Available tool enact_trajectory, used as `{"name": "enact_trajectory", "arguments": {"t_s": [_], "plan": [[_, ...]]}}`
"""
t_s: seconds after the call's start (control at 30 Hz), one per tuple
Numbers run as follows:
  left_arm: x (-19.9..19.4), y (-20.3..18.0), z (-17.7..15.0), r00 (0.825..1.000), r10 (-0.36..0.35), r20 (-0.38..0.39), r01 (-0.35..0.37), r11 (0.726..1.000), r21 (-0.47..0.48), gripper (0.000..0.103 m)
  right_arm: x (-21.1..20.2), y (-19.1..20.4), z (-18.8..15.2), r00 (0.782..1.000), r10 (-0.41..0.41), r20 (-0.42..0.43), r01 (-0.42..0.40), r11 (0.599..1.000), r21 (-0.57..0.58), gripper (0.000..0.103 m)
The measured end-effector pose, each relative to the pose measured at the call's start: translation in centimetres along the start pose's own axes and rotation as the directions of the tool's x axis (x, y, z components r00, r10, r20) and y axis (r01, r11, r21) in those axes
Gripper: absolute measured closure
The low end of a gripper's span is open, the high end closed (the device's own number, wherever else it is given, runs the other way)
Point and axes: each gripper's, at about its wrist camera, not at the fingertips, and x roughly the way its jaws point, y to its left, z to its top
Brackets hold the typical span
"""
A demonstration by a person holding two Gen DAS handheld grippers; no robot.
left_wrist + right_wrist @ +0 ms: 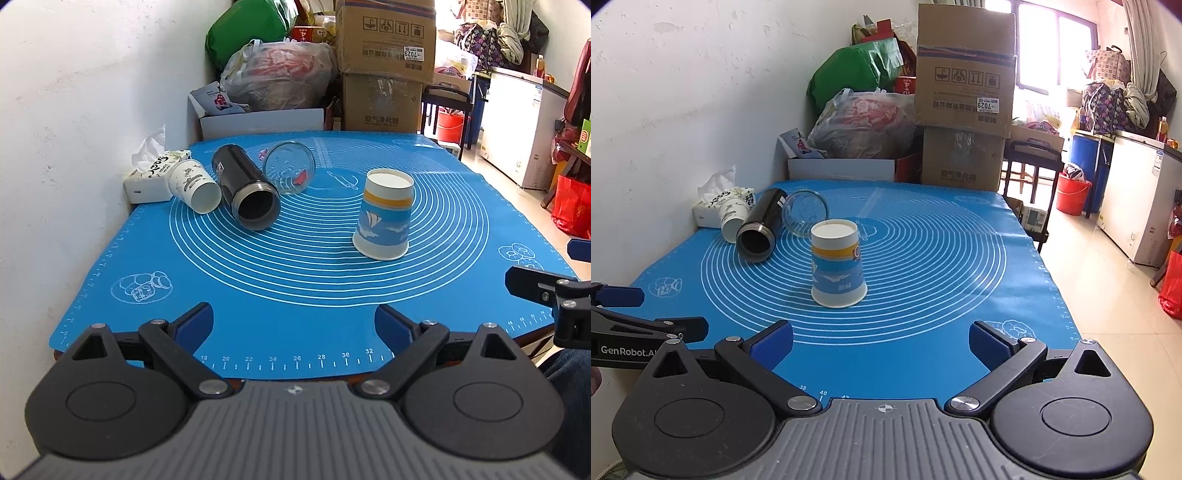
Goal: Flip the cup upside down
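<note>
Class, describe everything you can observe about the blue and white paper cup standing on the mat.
The paper cup stands upside down, wide rim on the blue mat, its white recessed base facing up. It looks like thin printed paper: white, with a yellow band above a blue band showing clouds and a sailboat. It stands alone near the middle of the mat's white rings, apart from the lying containers behind it. Neither gripper touches it.

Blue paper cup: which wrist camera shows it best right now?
Right wrist view: the blue paper cup stands rim-down, dead ahead of the open right gripper. Left wrist view shows it whole too, off to the right.
</note>
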Motion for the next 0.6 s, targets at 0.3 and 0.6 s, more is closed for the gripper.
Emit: {"name": "enact_trajectory", "arguments": {"t_s": [0.3, 0.6], "plan": [[0.01, -0.16, -0.09, 1.0, 0.002, 0.004, -0.002, 1.0, -0.003, 0.009, 0.5, -0.16, -0.06, 1.0, 0.0, -0.018, 0.0, 1.0, 0.009, 0.0], [0.02, -0.29, -0.05, 1.0, -0.002, 0.003, 0.002, 1.0, 0.0, 0.009, 0.52, -0.13, -0.17, 1.0, -0.003, -0.012, 0.003, 1.0, 0.01, 0.0]]}}
